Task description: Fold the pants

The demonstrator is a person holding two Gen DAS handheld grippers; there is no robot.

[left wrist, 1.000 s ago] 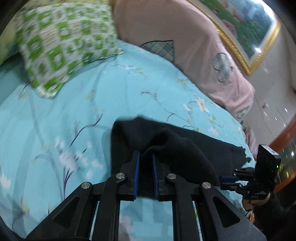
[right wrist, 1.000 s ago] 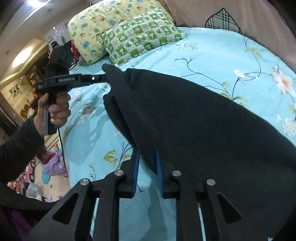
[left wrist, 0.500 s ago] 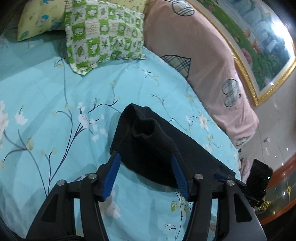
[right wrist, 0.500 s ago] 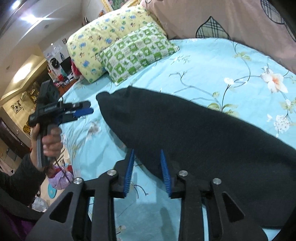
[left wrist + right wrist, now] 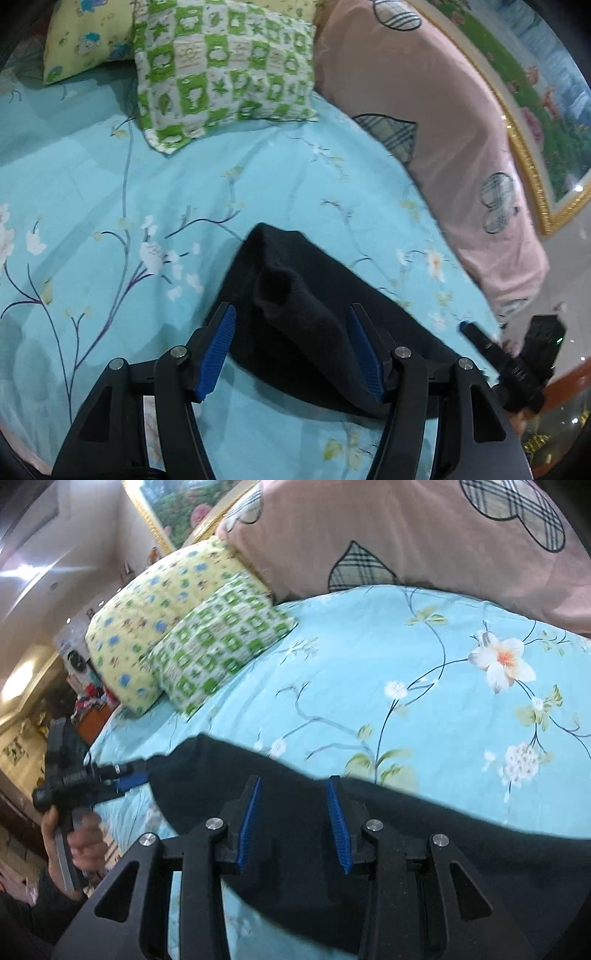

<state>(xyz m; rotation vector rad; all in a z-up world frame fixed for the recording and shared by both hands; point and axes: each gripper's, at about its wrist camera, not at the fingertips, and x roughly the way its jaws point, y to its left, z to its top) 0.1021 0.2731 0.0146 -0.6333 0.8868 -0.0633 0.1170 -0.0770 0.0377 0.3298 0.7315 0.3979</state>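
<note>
My left claw [image 5: 291, 347] stands open over the bed, its 2 blue pads [image 5: 218, 347] spread wide and touching nothing. Its jaws have just been opening, and the near end of the pants [image 5: 306, 317] lies below and between them, loose, not pinched. That end shows a soft rumpled hump in the black cloth, right in the gap between my fingers.

My right claw [image 5: 293, 819] is open too, less wide. Its jaws opened within the last second, and the pants [image 5: 424, 834] lie under and between the pads [image 5: 251, 823], free of them. No cloth is clamped on either side.

The pants rest flat on the sheet [image 5: 92, 184], a long dark band running along the near edge of the bed from one claw to the other. From the right wrist view I see my left claw [image 5: 127, 775] out at the far end of the band, just at the cloth's tip, with my left hand [image 5: 83, 836] around its handle and a dark sleeve below it. From the left wrist view my right claw [image 5: 476, 334] shows at the other end, partly blurred.

Beyond the pants the sheet is pale blue with printed flowers and thin branches. A green checked pillow [image 5: 225, 70] lies at the head of the bed, leaning on a yellow pillow [image 5: 147, 627] behind it. A pink quilt [image 5: 424, 122] with plaid patches is heaped along the far side, and a gold-framed picture [image 5: 535, 92] hangs above it.
</note>
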